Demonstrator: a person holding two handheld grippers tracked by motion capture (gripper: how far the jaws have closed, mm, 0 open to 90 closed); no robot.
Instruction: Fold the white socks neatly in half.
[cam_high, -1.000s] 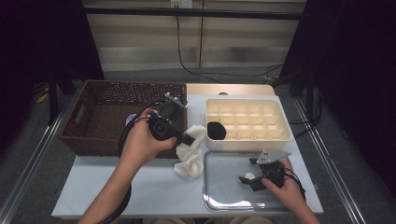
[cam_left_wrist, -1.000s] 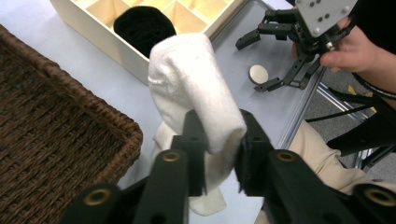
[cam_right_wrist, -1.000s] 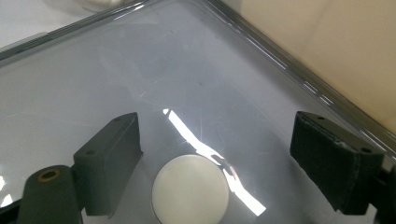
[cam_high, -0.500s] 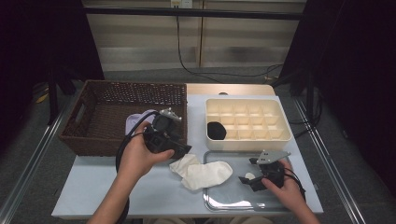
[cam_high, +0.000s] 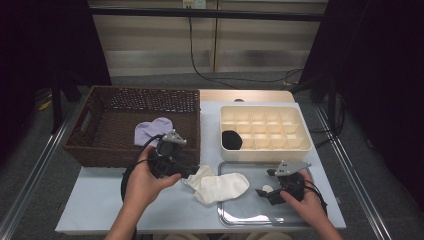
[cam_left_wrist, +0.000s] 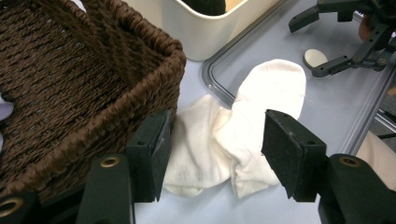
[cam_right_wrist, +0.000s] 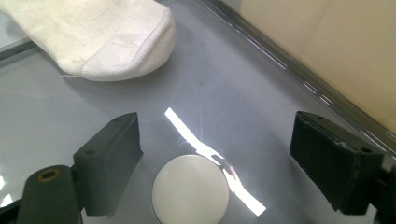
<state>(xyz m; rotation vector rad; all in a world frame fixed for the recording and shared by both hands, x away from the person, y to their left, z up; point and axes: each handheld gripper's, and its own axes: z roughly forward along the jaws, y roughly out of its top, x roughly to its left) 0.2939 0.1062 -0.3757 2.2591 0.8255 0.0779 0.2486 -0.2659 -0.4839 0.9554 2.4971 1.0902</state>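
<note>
Over tray (cam_high: 280, 220) — right gripper (cam_high: 267, 189) low, fingers apart | left gripper (cam_high: 192, 172) over sock (cam_high: 220, 186)

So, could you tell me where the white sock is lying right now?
The white sock lies in the high view's front centre, partly over the metal tray's left rim, beside the wicker basket.
</note>
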